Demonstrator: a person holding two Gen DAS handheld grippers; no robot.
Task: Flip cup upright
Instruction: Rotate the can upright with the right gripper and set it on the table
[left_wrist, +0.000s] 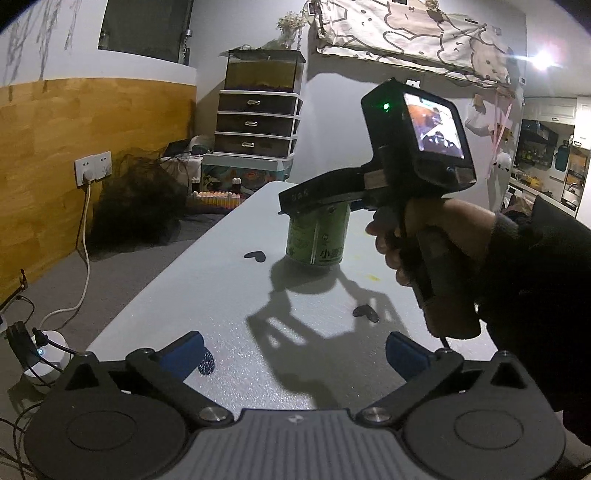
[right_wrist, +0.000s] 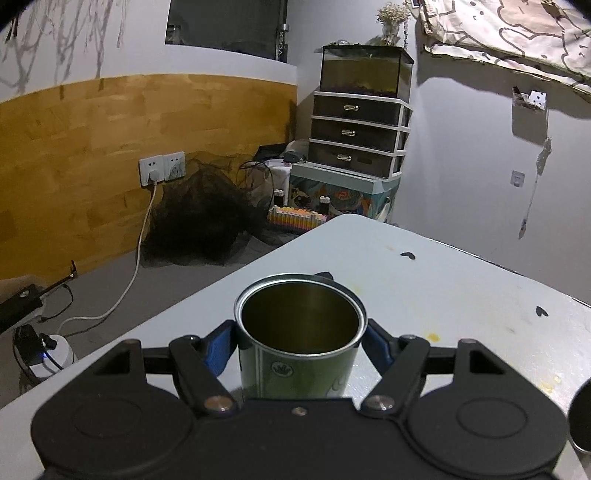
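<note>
The right gripper (right_wrist: 299, 341) pinches the cup (right_wrist: 300, 332) between its blue pads (right_wrist: 219, 349), one on each side of the green printed wall just below the rim; the cup stands upright on the table (right_wrist: 461, 295), mouth up, directly ahead of the tool; its metal interior shows nothing inside. From the left wrist view, the same cup (left_wrist: 317, 236) sits well ahead of the left gripper (left_wrist: 295, 354), beneath the right tool's fingers; the left gripper's jaws stand spread wide over bare table (left_wrist: 207, 288), holding nothing; a small dark heart sticker (left_wrist: 255, 256) lies just left of the cup.
</note>
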